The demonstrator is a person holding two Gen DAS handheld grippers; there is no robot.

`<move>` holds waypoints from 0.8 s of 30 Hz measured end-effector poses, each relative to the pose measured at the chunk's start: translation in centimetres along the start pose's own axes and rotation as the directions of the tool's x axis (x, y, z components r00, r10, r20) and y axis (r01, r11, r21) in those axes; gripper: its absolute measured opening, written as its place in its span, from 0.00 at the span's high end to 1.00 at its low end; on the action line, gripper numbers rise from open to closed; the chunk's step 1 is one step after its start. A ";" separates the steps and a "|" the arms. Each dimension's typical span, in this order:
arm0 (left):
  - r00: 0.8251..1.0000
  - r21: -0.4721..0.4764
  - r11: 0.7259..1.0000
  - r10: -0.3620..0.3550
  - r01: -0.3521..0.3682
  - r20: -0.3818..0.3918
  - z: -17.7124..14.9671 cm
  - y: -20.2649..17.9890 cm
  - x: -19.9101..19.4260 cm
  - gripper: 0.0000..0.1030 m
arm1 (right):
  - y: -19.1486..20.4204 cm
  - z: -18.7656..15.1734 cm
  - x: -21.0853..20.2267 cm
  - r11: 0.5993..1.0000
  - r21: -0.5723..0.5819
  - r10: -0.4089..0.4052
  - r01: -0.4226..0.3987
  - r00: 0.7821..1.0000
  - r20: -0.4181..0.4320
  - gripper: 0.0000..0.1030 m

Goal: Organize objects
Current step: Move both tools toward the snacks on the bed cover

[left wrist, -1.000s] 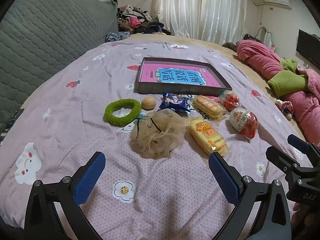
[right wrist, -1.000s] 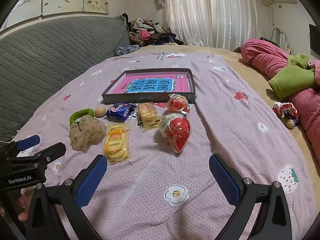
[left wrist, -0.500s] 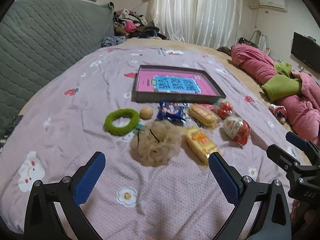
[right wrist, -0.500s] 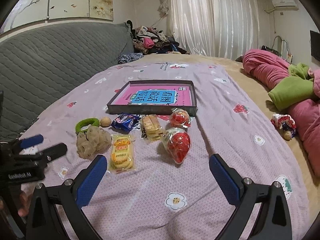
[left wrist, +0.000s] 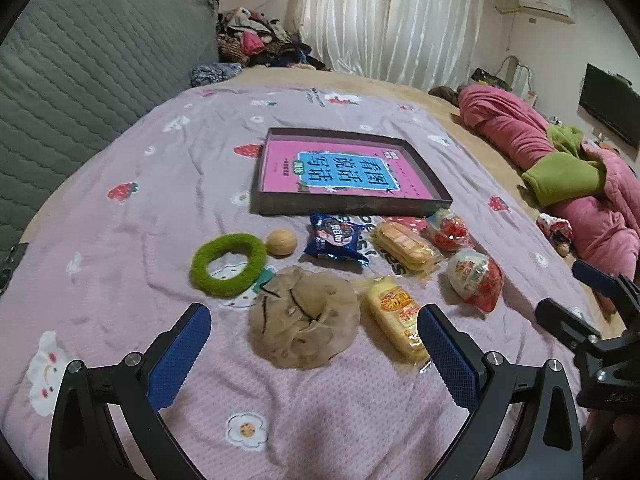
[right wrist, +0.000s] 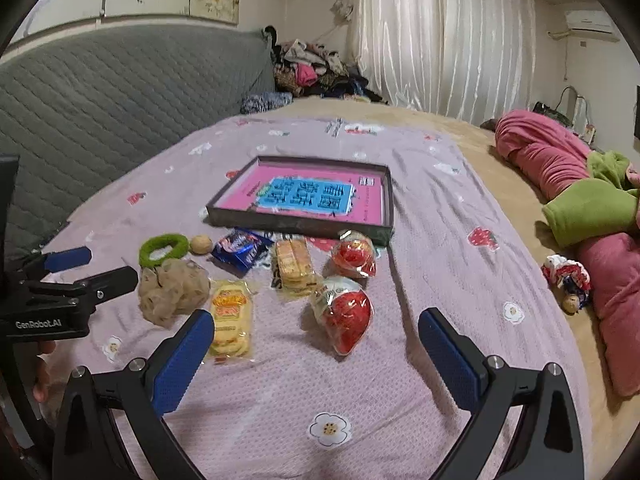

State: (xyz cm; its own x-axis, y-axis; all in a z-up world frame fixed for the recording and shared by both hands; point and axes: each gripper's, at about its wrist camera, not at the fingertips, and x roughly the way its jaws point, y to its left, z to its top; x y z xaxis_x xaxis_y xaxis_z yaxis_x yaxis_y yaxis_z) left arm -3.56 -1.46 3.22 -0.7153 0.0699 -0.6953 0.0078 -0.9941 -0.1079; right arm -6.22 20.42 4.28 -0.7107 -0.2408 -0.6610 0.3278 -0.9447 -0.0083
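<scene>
Both grippers' jaws wide, empty; yellow snack pack [left wrist: 396, 320] partly behind left gripper [left wrist: 314, 352] (label blurred).

A lilac bedspread [left wrist: 168, 168] printed with strawberries and white flowers was seen. A dark tray [left wrist: 352, 204] was lined by a pink book with a blue panel [left wrist: 344, 168]. A green ring [left wrist: 228, 264], tan mesh puff [left wrist: 304, 320] and yellow packet [left wrist: 394, 316] were noted.

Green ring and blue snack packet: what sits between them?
A small round walnut-like ball lies between the green ring and the blue snack packet, seemingly touching neither; the left wrist view shows it best.
</scene>
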 end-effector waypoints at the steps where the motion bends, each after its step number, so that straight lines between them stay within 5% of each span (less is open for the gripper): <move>1: 1.000 0.005 1.000 0.006 -0.006 -0.008 0.1 -0.1 0.6 0.00 | -0.1 0.1 0.5 1.000 0.000 0.002 -0.002 1.000 -0.016 0.00; 11: 0.993 0.003 0.999 0.034 -0.034 -0.111 -1.1 0.3 6.1 0.00 | -1.2 0.3 6.6 1.000 -0.013 -0.025 0.023 0.988 -0.151 0.00; 24: 0.988 -0.004 1.000 0.014 -0.015 -0.151 -1.1 -0.1 9.0 0.02 | -1.3 0.0 10.0 0.999 -0.038 -0.004 -0.002 0.984 -0.179 0.00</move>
State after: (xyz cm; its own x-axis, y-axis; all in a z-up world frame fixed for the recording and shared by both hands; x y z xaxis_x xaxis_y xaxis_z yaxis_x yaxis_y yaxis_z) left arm -9.20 -0.66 -3.82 -0.6015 0.0672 -0.7960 0.0212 -0.9948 -0.1000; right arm -13.76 19.29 -2.30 -0.5891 -0.1928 -0.7847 0.3528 -0.9350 -0.0352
